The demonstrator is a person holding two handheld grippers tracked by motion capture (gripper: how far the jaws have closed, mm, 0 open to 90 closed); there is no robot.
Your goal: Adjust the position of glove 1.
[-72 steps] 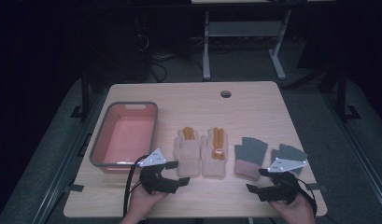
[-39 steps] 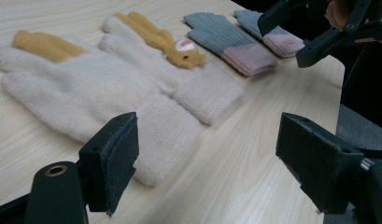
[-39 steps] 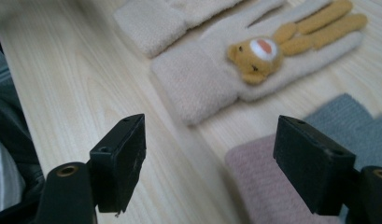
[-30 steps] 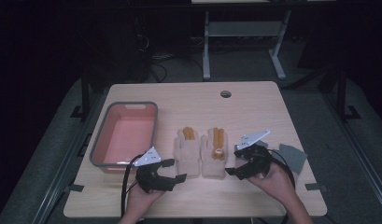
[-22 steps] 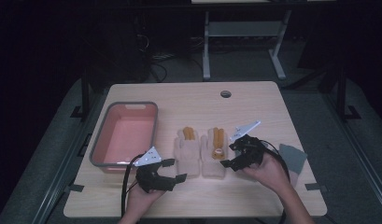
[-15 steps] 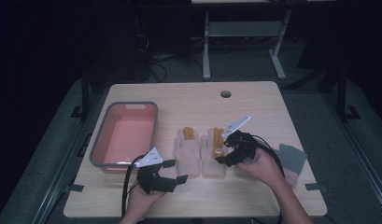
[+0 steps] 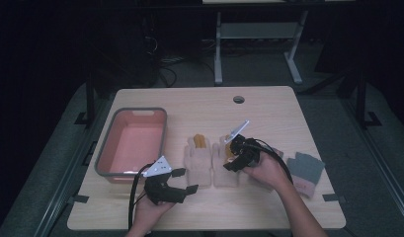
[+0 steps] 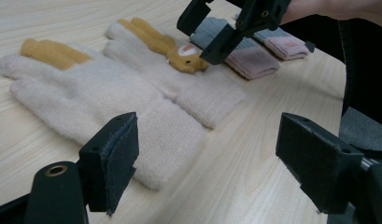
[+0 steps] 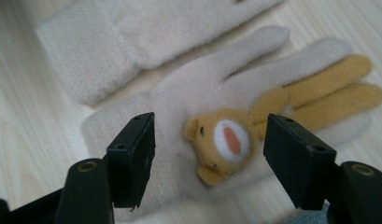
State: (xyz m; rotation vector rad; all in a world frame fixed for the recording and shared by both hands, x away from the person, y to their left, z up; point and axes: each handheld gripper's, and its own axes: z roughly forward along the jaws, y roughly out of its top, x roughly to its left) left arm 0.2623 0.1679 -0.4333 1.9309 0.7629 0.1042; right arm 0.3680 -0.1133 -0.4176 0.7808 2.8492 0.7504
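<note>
Dim lab, lone wooden table [image 7: 268, 106], floor cables [image 7: 162, 66]

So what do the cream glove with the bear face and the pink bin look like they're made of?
Cream glove: soft fuzzy knit or fleece, matte, with a ribbed cuff. Its bear face looks like plush fabric. Pink bin: probably smooth moulded plastic, with a grey rim and a slight sheen.

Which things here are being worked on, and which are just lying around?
Being worked on:
- right gripper, open, jaws have just been closing
- cream glove with the bear, under those jaws

Lying around:
- other cream glove
- grey gloves
- pink tub
- left gripper, open
</note>
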